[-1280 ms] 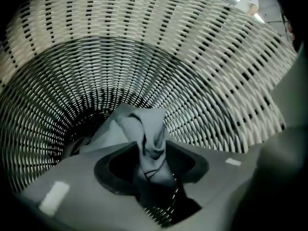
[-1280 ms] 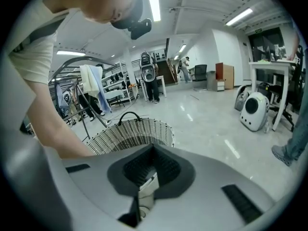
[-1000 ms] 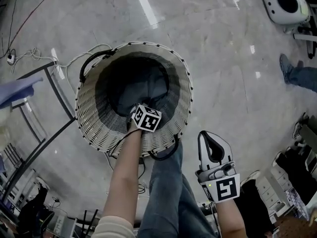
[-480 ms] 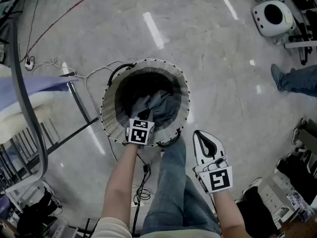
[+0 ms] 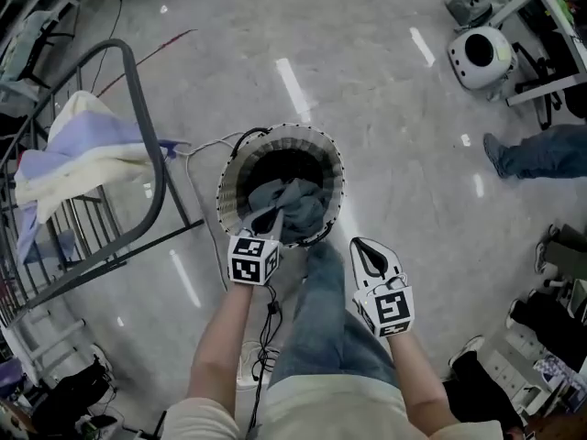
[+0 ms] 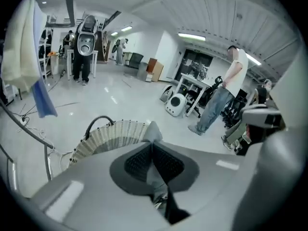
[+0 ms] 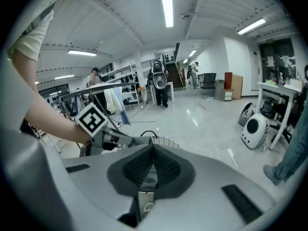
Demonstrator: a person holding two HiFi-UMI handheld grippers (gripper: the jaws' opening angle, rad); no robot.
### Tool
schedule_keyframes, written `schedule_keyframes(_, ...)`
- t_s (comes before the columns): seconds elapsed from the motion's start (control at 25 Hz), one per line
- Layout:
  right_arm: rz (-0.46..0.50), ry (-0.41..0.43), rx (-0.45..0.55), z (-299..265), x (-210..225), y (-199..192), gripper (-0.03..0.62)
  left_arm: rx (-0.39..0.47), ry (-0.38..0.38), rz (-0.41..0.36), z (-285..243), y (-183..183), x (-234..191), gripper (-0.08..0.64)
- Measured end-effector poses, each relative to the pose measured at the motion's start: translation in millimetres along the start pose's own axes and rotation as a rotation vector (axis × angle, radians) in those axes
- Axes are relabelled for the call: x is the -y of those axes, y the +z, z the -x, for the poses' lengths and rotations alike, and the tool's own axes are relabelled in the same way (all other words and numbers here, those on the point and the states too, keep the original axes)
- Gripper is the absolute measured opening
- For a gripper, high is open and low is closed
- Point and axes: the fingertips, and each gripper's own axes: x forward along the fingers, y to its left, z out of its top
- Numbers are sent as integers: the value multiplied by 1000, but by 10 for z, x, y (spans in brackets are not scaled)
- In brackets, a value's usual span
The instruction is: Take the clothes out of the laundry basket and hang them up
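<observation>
Upper left: drying rack (image 5: 117,44) w/ a pale cloth (image 5: 78,145) draped over it. At ctr, the woven laundry basket (image 5: 231,186) stands on the glossy floor (image 5: 385,136). A grey garment (image 5: 298,209) bulges up out of it. Left gripper (image 5: 266,223) sits at the basket's lower rim. In its own view it's (image 6: 153,150) clamped tight on a fold of that garment (image 6: 153,130). Just right of ctr, right gripper (image 5: 371,253) hangs beside the basket, jaws pressed together (image 7: 153,158). Far right: another person's leg (image 5: 541,149); upper right, a white round machine (image 5: 481,55).
</observation>
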Motion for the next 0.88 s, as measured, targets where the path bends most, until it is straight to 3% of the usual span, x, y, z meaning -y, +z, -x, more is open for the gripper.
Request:
schedule_keyframes(0.2,35,32,-36,282,-258,65,2,162,-11,31,781,633,332,17)
schedule_keyframes(0.28,51,56,-37,340,-365,107,35,221,-15,35,1073,895,447,17)
schedule_keyframes(0.52,35,160,-40,430,-790,168,107,350,-28,-42,1799,1556,839,18)
schedule_keyframes(0.72,42,223,-31,512,-975,299,253,460,-41,-87,2346,1967,1262,18)
schedule_keyframes(0.88,24,213,-12,503,-922,570,332,551,-40,-120,2854,2252,1483,18)
